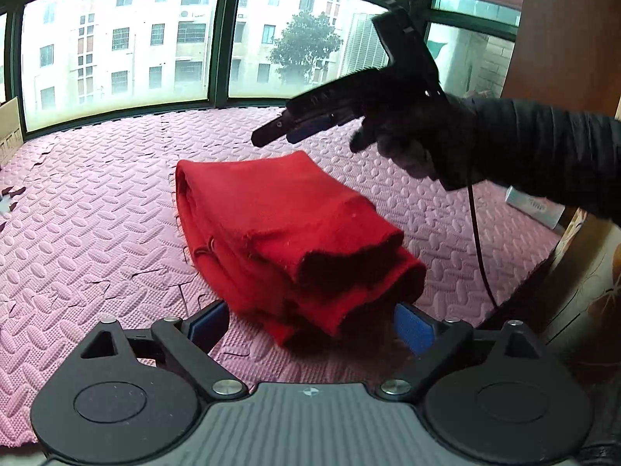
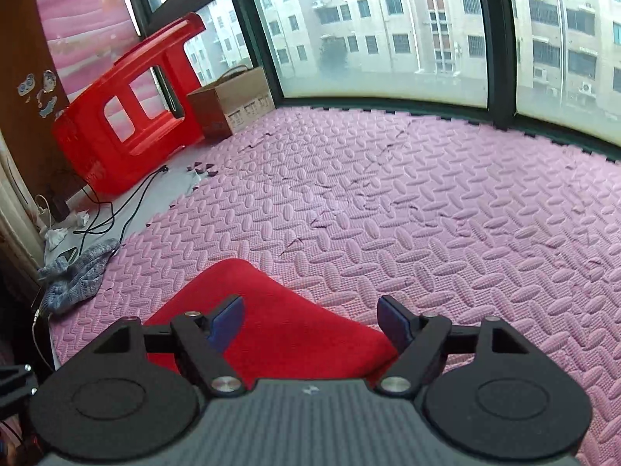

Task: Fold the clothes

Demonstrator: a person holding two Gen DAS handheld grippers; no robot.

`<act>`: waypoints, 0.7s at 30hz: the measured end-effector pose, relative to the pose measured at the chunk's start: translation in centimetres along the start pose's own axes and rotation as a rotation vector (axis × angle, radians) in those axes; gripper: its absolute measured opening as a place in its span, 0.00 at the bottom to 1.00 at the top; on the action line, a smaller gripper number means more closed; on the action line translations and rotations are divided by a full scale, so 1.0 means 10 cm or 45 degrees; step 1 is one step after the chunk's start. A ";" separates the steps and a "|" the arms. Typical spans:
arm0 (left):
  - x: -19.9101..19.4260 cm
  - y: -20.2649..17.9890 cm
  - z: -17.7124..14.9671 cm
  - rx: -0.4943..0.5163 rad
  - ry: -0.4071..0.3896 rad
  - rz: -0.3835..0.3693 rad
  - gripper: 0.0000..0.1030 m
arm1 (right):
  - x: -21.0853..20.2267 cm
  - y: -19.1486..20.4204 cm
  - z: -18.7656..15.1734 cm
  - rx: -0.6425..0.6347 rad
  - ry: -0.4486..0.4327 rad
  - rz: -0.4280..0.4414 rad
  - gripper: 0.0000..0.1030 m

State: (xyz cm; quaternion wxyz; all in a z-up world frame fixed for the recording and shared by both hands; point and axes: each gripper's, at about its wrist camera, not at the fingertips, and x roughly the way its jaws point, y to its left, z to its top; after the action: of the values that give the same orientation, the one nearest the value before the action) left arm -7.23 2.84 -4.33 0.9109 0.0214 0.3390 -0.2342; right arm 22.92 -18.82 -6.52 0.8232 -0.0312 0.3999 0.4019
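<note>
The red cloth [image 1: 279, 233] sits folded on the pink foam mat [image 1: 97, 213], a thick bundle of several layers stacked on one another, and your left view looks right into its open end, where the frayed edges gape a little. A loose thread curls off the side nearest the window. The fabric looks soft and heavy enough to hold its shape, though that top flap lifts slightly at the mouth.

Your left gripper [image 1: 310, 324] has its blue pads spread wide on either side of the bundle's near end, holding nothing. Your right gripper [image 2: 310, 320] hangs above the cloth with its fingers apart too, also empty; the left view shows it up in the air beyond the bundle, in your gloved hand [image 1: 407, 143].

So where are you? My read: either the folding is done and you're letting go, or one more fold is coming. The pictures fit both. If you do close on that near end, take all the layers together, or the top flap will slide off the stack.

Further out, a red plastic stool [image 2: 132, 105] and a cardboard box [image 2: 233, 99] stand by the window, well apart.
</note>
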 end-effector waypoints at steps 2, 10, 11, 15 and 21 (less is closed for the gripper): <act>0.08 -0.03 -0.01 0.023 0.021 0.024 0.90 | 0.09 -0.09 0.06 0.030 0.035 -0.002 0.75; 0.21 0.16 0.03 0.017 0.090 0.014 0.68 | 0.41 -0.44 0.30 0.146 0.174 -0.011 0.70; 0.20 0.20 0.05 0.015 0.088 0.015 0.67 | 0.37 -0.45 0.27 0.147 0.181 -0.012 0.69; 0.14 0.39 0.11 -0.027 0.075 0.051 0.64 | 0.20 -0.46 0.13 0.151 0.208 -0.014 0.67; 0.13 0.69 0.21 -0.087 0.083 0.126 0.63 | -0.07 -0.47 -0.07 0.160 0.248 -0.020 0.66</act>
State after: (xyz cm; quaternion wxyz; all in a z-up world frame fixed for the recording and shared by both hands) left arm -2.06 8.06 -4.37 0.9101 0.0147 0.3747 -0.1763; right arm 25.47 -22.70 -7.84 0.7840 -0.0214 0.5020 0.3646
